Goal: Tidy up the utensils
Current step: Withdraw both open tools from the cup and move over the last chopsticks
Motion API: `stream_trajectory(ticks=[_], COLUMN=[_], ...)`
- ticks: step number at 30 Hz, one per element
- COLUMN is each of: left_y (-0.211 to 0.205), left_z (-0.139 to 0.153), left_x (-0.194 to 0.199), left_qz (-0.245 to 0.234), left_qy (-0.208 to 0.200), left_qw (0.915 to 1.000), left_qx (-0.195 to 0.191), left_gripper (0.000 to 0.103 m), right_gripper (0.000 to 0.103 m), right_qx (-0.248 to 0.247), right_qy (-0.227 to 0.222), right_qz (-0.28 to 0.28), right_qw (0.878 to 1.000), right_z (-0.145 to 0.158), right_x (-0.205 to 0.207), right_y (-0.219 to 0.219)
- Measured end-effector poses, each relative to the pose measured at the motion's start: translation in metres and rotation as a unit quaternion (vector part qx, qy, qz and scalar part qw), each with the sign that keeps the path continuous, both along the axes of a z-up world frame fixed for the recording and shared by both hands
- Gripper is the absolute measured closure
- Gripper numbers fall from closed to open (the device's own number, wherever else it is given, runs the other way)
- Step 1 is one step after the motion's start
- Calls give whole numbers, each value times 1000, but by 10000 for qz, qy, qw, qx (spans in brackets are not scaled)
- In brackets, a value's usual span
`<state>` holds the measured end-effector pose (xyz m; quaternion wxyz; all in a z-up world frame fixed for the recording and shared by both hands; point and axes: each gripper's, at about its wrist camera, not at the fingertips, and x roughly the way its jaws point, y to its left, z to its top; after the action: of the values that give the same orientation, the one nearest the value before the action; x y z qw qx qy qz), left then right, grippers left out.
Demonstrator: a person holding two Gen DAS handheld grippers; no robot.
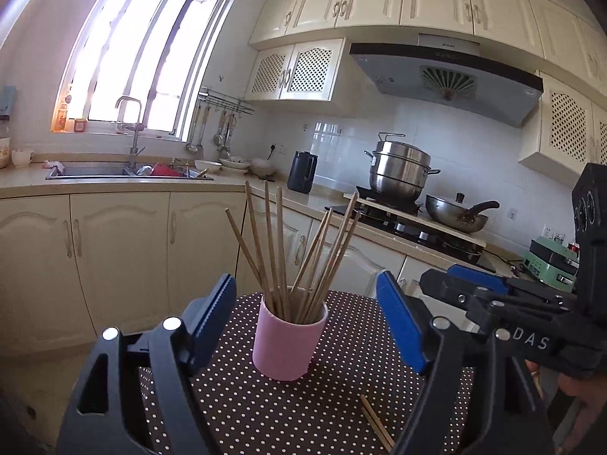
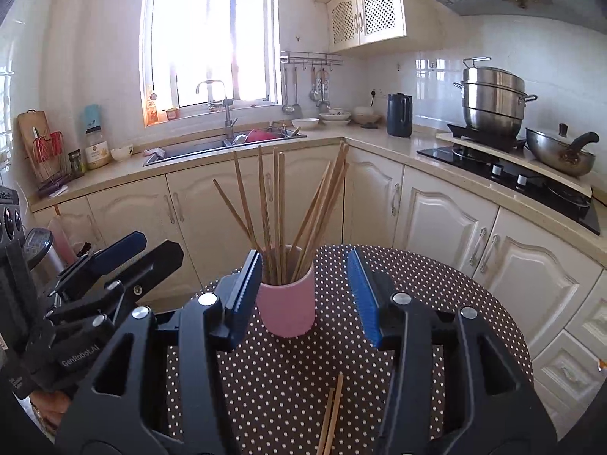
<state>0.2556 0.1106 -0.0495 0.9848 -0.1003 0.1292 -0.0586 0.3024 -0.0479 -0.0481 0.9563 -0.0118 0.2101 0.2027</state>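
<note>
Pink cup (image 1: 289, 341) stands upright on the dotted surface (image 1: 322, 409) in the left wrist view, packed with chopsticks (image 1: 280, 250) that fan out above its rim. The left tool (image 1: 307, 326) sits back from the cup with its blue pads well apart and nothing between them. Two loose chopsticks (image 1: 375, 422) lie on the surface near its right finger. The right tool (image 1: 474, 284) reaches in from the right.

From the right wrist view, the cup (image 2: 287, 309) sits beyond the right tool (image 2: 307, 299), whose pads are parted and empty. The loose chopsticks (image 2: 331, 413) lie flat between its fingers, untouched. The left tool (image 2: 125, 254) shows at left.
</note>
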Motion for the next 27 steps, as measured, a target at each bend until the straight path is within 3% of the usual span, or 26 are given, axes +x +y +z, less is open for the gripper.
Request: stream_trajectory(ticks=[8,14,18,22,27], left_y=[-39,-64,-81,-98,-111], left_z=[-8,-23,-43,-79,-103], left_x=[-18,-13,1,21,24], left_qz=[-302,-512,-635,-766,-873], left_qy=[401,954,1682,2763,3062], left_qw=[9975,9925,9811,9529,9419], left_qx=[494,571,717,990,1069], left_gripper=[28,28,28,28,28], right_gripper=[56,56,56,56,56], right_qx=[-201,-249,-319,-397,-371], right_qy=[300,562,826,1135,1547], right_qz=[-54,-132,-214,-243,-261], right_qw=[9993,9980,9958,9924,9869], right_z=[-18,-36,-55,-78,-109], right_x=[-21,-29,-24,-20,-14], right_y=[-18,-39,-53,-65,-80])
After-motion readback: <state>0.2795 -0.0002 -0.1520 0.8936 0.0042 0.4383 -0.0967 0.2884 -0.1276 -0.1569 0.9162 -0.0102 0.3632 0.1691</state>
